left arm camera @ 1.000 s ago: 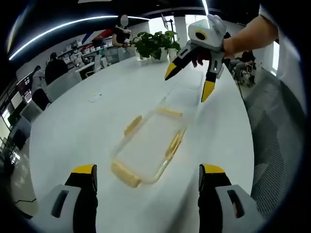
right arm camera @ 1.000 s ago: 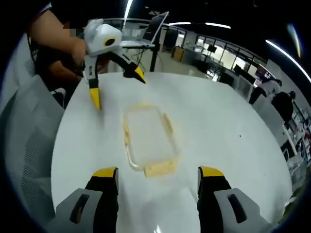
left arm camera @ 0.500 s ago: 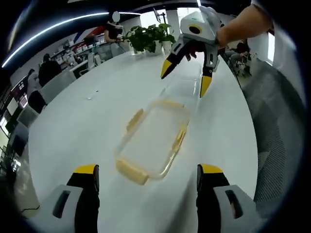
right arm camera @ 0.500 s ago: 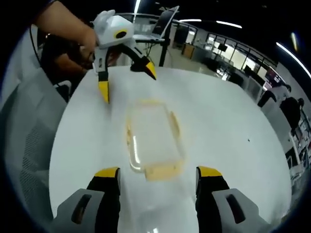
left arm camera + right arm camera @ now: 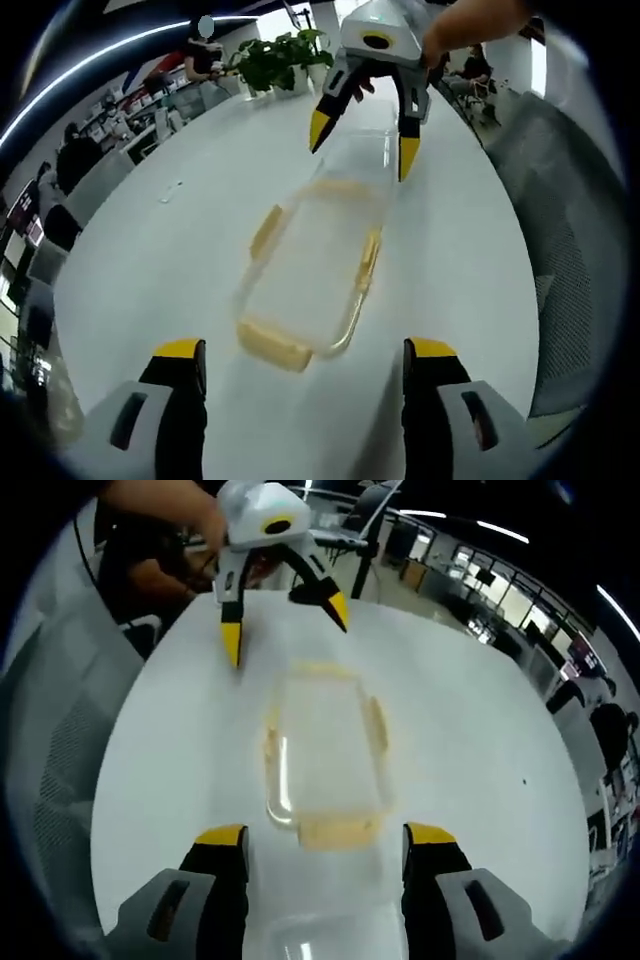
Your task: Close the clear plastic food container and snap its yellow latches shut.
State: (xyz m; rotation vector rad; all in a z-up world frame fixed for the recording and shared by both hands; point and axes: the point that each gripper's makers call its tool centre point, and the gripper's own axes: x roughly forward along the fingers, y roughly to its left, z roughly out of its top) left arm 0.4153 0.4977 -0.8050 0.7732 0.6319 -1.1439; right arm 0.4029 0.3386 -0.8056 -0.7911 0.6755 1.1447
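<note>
The clear plastic container [image 5: 312, 262] lies flat on the white table [image 5: 180, 250], with yellow latches [image 5: 271, 346] folded out at its ends and sides. A clear lid [image 5: 366, 152] lies on the table just past its far end. My left gripper [image 5: 305, 352] hovers open at the container's near end. My right gripper [image 5: 362, 142] stands open over the lid, held by a hand. In the right gripper view the container [image 5: 325, 748] lies lengthwise ahead of the open right gripper [image 5: 326, 837]. The open left gripper [image 5: 285, 628] hangs beyond the container's far end.
A potted plant [image 5: 275, 60] stands at the table's far end. Grey mesh chairs [image 5: 565, 200] [image 5: 50, 780] line the table's edge. People sit at desks in the background [image 5: 75, 150]. A small flat item [image 5: 170, 190] lies on the table to the left.
Both grippers have moved in closer to the container from its two ends, both staying open. The container and the lid lie where they were.
</note>
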